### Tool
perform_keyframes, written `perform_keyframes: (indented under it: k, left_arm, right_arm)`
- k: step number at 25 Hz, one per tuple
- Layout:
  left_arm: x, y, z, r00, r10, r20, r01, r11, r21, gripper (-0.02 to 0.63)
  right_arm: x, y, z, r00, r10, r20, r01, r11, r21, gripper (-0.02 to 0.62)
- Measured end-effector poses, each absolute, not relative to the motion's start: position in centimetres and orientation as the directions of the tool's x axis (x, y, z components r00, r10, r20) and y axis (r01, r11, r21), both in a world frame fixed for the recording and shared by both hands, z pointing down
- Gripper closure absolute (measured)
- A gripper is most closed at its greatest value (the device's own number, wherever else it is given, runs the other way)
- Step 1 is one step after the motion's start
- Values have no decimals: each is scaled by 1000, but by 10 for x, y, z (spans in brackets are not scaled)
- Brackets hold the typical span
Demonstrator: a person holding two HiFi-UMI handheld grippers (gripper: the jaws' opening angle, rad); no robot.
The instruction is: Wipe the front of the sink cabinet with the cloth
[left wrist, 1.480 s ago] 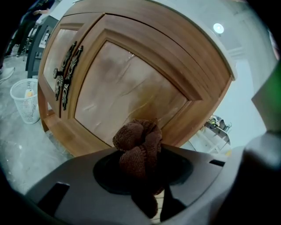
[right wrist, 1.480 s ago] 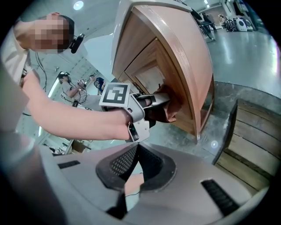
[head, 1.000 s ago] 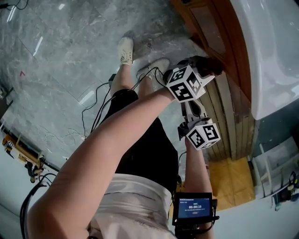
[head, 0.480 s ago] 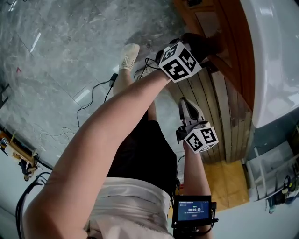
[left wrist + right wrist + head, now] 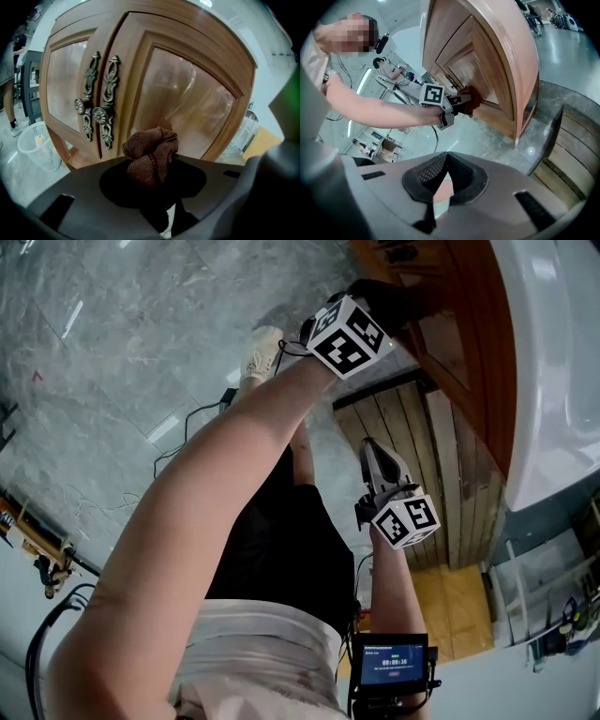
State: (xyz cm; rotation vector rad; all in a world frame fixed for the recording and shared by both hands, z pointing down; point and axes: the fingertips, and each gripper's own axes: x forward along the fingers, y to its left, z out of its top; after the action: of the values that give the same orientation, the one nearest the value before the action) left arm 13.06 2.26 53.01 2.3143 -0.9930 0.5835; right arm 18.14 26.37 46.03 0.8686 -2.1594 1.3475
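A bunched brown cloth (image 5: pixel 151 149) is held by my left gripper (image 5: pixel 153 174), which is shut on it. The cloth sits against the glossy wooden sink cabinet front (image 5: pixel 187 93), on the panel of the right-hand door, right of the two ornate metal handles (image 5: pixel 97 112). In the head view the left gripper (image 5: pixel 397 298) reaches up to the cabinet (image 5: pixel 450 343) below the white sink (image 5: pixel 558 362). The right gripper view shows the cloth (image 5: pixel 472 100) touching the cabinet door (image 5: pixel 497 56). My right gripper (image 5: pixel 373 456) hangs lower, away from the cabinet; its jaws (image 5: pixel 444 162) are shut and hold nothing.
A slatted wooden platform (image 5: pixel 422 465) lies on the floor beside the cabinet. Cables (image 5: pixel 192 432) trail over the grey marble floor. A white mesh bin (image 5: pixel 38 149) stands left of the cabinet. Other people and equipment (image 5: pixel 389 68) are in the background.
My left gripper has slid the cloth along the cabinet front, from the lower edge near the wooden platform farther up onto the door. The right gripper has barely moved.
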Motion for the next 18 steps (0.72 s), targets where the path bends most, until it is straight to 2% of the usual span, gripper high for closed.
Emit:
perform_keyframes:
  k: [4,9,15,18]
  left_arm:
    - [89,-2,539,550,-585,596,-831,-449,327,449]
    - [62,-20,548,528,-579,621,-842,-454,292,449]
    - [19,-36,560,403,-662,633,-915,-275,294,449]
    - [29,-40,562,408,-661,630,-913,-281,296,449]
  right_arm:
    - [174,256,457,-703,-266,659,-709,322,-627,583]
    - [170,247,459,-700,-280,657,-714,301,-632,583]
    - [166,240,463,-697,-268,665,-717,288,-635,583]
    - [165,236,467,-693,-275,667,-721,279,-634,583]
